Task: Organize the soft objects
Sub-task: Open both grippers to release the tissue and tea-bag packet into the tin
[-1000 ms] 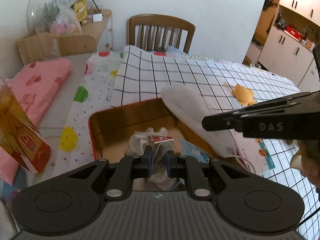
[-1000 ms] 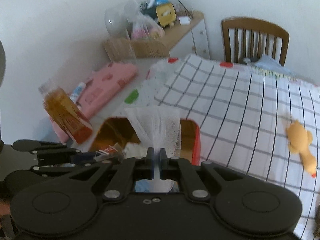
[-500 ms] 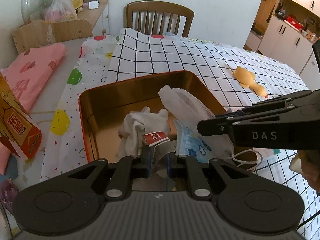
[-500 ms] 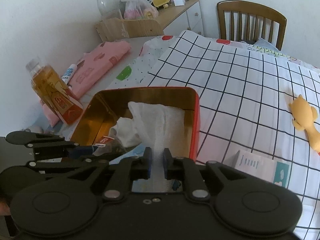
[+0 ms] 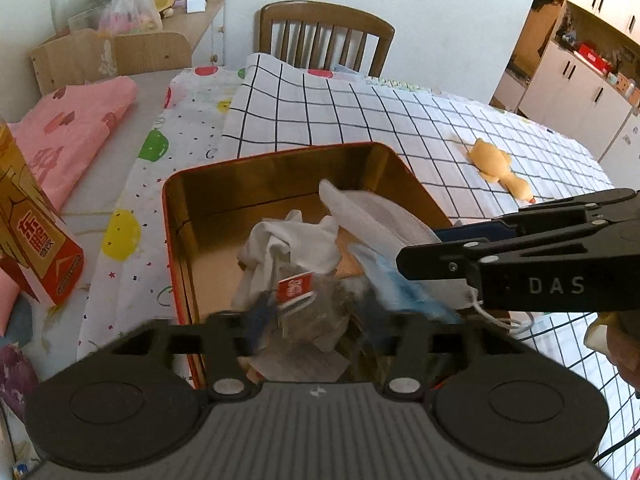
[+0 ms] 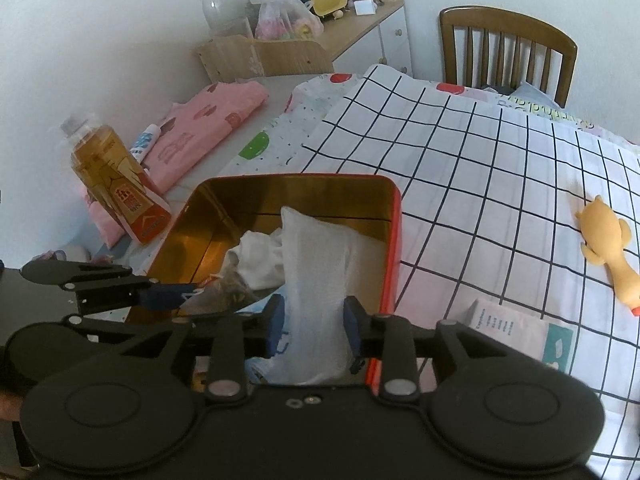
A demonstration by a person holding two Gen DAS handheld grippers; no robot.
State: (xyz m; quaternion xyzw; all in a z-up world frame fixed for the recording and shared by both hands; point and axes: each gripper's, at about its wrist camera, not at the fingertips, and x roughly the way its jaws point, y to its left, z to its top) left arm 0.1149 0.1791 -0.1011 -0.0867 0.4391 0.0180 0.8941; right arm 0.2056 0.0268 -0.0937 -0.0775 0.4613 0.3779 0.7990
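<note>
Soft objects, gathered in a red tin (image 5: 176,264) with a gold inside, standing on the counter (image 5: 120,160) directly ahead of both pairs of fingers.

Left of the tin: bottle of amber drink (image 6: 116,192), upright; folded pink cloth (image 5: 68,128) beyond it; dotted white cloth (image 5: 184,120) under the tin's left edge.

Left gripper (image 5: 312,320): fingers spread, having just been opening; blurred in its own view. Tea bag (image 5: 304,300) with a red paper tag lies between them in the tin; no pad seen pressing it. In the right wrist view this gripper comes in from the left, its blue-tipped finger (image 6: 164,296) next to the tea bag.

Inside the tin, past the left fingers: crumpled white cloth (image 5: 288,248); to its right a blue face mask (image 5: 400,284), its ear loops hanging over the tin's near right corner.

Right gripper (image 6: 314,320): fingers parted, having just been opening. White gauze cloth (image 6: 320,272) lies between the two blue pads and runs forward into the tin, along its right wall; the pads stand just beside its edges, whether touching cannot be told.

Right of the tin: black-and-white checked cloth (image 6: 480,168) covering the counter; small printed packet (image 6: 516,332) just right of the right fingers; yellow rubber chicken toy (image 6: 608,248) farther right, well apart from the tin.

Beyond the counter: wooden chair (image 5: 324,36).
</note>
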